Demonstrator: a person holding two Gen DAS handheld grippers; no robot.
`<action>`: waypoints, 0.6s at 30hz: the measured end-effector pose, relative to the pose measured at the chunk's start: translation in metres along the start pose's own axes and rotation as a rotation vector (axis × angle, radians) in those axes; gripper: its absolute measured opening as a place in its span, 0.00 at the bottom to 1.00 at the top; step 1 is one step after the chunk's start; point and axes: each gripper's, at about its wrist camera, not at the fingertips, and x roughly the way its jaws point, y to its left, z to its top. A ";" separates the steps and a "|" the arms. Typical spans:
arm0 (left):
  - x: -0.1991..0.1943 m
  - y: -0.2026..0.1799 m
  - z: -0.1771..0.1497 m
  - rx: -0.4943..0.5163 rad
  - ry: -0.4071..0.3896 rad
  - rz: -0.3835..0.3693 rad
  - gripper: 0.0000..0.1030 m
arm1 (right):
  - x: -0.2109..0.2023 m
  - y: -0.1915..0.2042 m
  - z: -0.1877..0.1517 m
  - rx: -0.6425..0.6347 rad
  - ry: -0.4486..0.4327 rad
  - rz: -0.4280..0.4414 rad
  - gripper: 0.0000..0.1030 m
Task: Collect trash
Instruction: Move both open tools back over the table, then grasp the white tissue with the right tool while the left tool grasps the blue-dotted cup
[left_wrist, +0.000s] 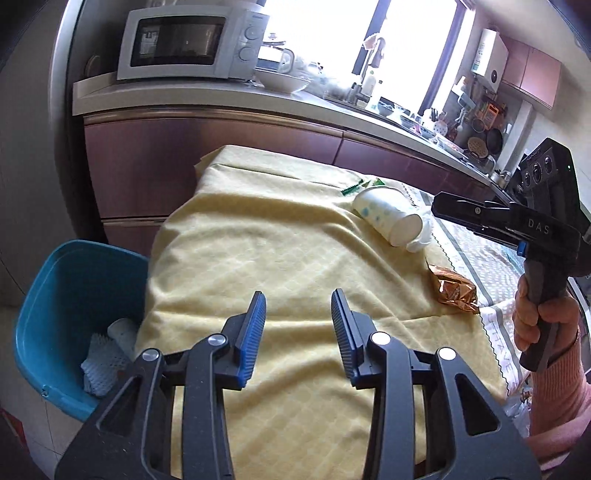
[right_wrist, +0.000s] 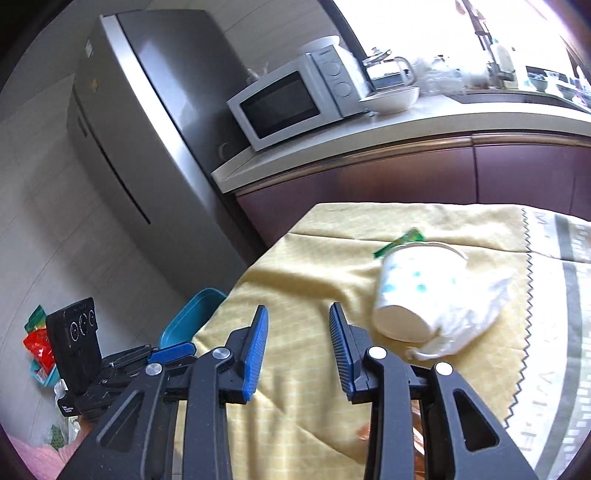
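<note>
While both my left gripper and right gripper hang spread and empty over the yellow cloth, the tipped paper cup lies just right of my right one, a crumpled white wrapper touching it, a green wrapper behind, a copper foil wrapper nearer, and the blue bin left of the table.

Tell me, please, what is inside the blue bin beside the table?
In the blue bin lie a white foam net and a white paper cup; the tablecloth hides the rest.
</note>
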 end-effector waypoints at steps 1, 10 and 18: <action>0.005 -0.007 0.000 0.010 0.008 -0.009 0.36 | -0.005 -0.008 0.000 0.015 -0.009 -0.015 0.32; 0.045 -0.067 0.009 0.098 0.058 -0.070 0.41 | -0.020 -0.080 -0.006 0.140 -0.035 -0.124 0.40; 0.074 -0.095 0.034 0.104 0.083 -0.098 0.50 | -0.014 -0.112 -0.008 0.207 -0.020 -0.112 0.41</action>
